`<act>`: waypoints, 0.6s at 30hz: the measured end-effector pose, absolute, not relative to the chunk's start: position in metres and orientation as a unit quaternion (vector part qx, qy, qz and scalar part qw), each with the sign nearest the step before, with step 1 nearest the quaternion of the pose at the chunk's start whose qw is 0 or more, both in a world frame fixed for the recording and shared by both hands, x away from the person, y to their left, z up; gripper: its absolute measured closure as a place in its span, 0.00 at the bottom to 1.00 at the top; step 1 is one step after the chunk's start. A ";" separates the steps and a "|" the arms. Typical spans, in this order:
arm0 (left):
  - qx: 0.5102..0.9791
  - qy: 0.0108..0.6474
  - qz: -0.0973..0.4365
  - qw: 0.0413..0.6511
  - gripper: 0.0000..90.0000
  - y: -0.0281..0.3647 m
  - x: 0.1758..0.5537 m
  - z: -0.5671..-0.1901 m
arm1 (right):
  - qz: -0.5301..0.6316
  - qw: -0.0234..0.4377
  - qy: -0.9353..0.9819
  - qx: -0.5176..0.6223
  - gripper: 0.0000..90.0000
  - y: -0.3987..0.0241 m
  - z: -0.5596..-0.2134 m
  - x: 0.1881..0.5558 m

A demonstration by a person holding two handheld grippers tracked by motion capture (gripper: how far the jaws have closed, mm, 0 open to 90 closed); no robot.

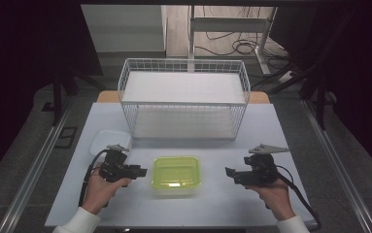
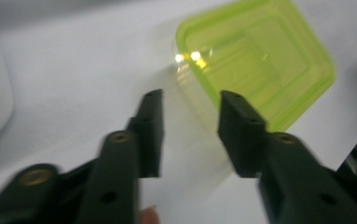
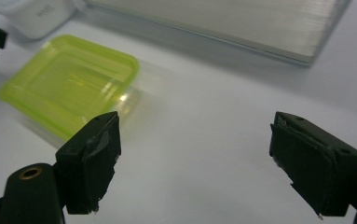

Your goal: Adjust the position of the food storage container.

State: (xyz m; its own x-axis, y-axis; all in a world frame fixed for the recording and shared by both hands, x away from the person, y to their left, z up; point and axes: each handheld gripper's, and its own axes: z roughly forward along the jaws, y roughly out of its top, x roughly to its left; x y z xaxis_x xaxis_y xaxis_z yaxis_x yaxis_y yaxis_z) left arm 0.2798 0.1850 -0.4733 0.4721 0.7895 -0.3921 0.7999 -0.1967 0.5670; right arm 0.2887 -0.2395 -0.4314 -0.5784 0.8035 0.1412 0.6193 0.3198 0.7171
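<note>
Left gripper [image 2: 190,105] jaws part-open, empty, green-lidded container [image 2: 255,60] just beyond them; right gripper [image 3: 195,140] jaws wide, empty.

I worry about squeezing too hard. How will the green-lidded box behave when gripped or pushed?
The box looks like thin clear plastic under a green lid, so probably light; its walls may flex under a hard squeeze. It looks empty, so a push would likely slide it on the smooth table. Low and flat, it seems unlikely to tip.
</note>
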 end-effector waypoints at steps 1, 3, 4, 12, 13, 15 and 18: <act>0.762 0.516 -0.004 0.391 0.55 0.188 0.279 -0.467 | 0.389 0.110 0.802 0.439 0.18 -0.237 -0.430 0.287; 0.753 0.517 -0.004 0.407 0.47 0.190 0.278 -0.462 | 0.398 0.096 0.801 0.437 0.18 -0.236 -0.430 0.287; 0.753 0.517 -0.004 0.407 0.45 0.190 0.278 -0.462 | 0.398 0.096 0.801 0.437 0.18 -0.236 -0.430 0.287; 0.730 0.527 -0.007 0.435 0.36 0.203 0.275 -0.459 | 0.407 0.067 0.799 0.438 0.18 -0.228 -0.432 0.290; 0.730 0.527 -0.010 0.435 0.35 0.204 0.274 -0.459 | 0.406 0.063 0.802 0.434 0.18 -0.225 -0.433 0.290; 0.729 0.527 -0.012 0.436 0.34 0.205 0.274 -0.459 | 0.406 0.061 0.803 0.432 0.18 -0.221 -0.434 0.290; 0.727 0.527 -0.019 0.440 0.33 0.205 0.273 -0.460 | 0.404 0.060 0.806 0.428 0.18 -0.219 -0.434 0.291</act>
State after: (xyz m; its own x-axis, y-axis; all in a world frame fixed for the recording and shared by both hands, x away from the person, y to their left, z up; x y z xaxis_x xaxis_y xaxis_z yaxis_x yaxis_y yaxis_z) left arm 0.2733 0.2048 -0.4596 0.4443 0.7495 -0.4907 0.7822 -0.0576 0.6204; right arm 0.2909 -0.2191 -0.4345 -0.6263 0.7389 0.2485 0.6418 0.3078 0.7024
